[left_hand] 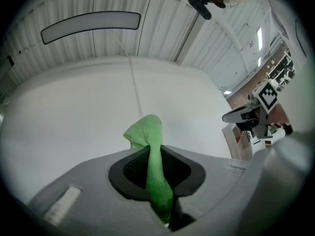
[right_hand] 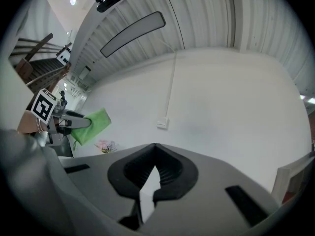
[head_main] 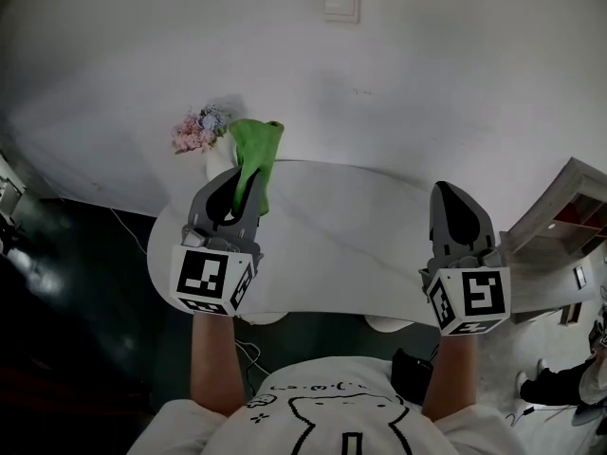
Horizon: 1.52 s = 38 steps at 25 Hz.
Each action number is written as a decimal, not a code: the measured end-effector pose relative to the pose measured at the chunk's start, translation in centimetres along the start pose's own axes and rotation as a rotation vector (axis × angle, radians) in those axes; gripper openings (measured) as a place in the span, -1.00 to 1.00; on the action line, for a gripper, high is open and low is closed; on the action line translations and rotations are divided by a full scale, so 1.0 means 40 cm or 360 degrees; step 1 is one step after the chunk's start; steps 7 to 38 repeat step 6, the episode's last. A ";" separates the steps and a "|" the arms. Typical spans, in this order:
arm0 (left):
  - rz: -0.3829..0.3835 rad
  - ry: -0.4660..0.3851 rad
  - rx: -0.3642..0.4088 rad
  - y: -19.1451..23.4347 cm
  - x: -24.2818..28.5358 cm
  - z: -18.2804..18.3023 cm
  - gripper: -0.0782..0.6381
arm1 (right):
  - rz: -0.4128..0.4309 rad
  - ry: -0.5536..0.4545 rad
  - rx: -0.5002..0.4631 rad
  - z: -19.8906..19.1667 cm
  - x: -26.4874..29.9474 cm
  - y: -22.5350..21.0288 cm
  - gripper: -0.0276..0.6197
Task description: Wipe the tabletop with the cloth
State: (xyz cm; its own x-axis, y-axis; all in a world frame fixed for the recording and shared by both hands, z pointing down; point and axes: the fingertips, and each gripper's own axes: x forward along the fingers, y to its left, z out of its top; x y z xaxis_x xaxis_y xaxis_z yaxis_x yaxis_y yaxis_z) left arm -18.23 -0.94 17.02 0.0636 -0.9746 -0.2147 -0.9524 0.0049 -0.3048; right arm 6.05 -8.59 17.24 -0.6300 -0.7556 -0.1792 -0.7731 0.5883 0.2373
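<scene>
A green cloth [head_main: 254,154] hangs pinched between the jaws of my left gripper [head_main: 237,183], which is raised over the far left part of the white oval table [head_main: 351,254]. In the left gripper view the cloth [left_hand: 147,127] sticks up out of the closed jaws of that gripper [left_hand: 151,156], which is tilted up toward the wall and ceiling. My right gripper [head_main: 455,207] is held over the table's right side; its jaws meet at the tips with nothing in them [right_hand: 155,149]. The right gripper view also catches the cloth [right_hand: 91,126] off to the left.
A white vase [head_main: 218,159] with pink and blue flowers [head_main: 199,131] stands at the table's far left edge, just behind the cloth. A light switch [head_main: 340,5] is on the wall. A wooden shelf unit [head_main: 560,226] stands to the right. A black object [head_main: 413,373] lies on the floor.
</scene>
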 end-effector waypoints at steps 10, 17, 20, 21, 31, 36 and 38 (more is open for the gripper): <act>-0.0012 0.0003 0.0003 -0.003 0.010 -0.003 -0.63 | -0.0011 0.0007 -0.0019 -0.003 0.006 -0.013 -0.93; -0.0012 0.0003 0.0003 -0.003 0.010 -0.003 -0.63 | -0.0011 0.0007 -0.0019 -0.003 0.006 -0.013 -0.93; -0.0012 0.0003 0.0003 -0.003 0.010 -0.003 -0.63 | -0.0011 0.0007 -0.0019 -0.003 0.006 -0.013 -0.93; -0.0012 0.0003 0.0003 -0.003 0.010 -0.003 -0.63 | -0.0011 0.0007 -0.0019 -0.003 0.006 -0.013 -0.93; -0.0012 0.0003 0.0003 -0.003 0.010 -0.003 -0.63 | -0.0011 0.0007 -0.0019 -0.003 0.006 -0.013 -0.93; -0.0012 0.0003 0.0003 -0.003 0.010 -0.003 -0.63 | -0.0011 0.0007 -0.0019 -0.003 0.006 -0.013 -0.93; -0.0012 0.0003 0.0003 -0.003 0.010 -0.003 -0.63 | -0.0011 0.0007 -0.0019 -0.003 0.006 -0.013 -0.93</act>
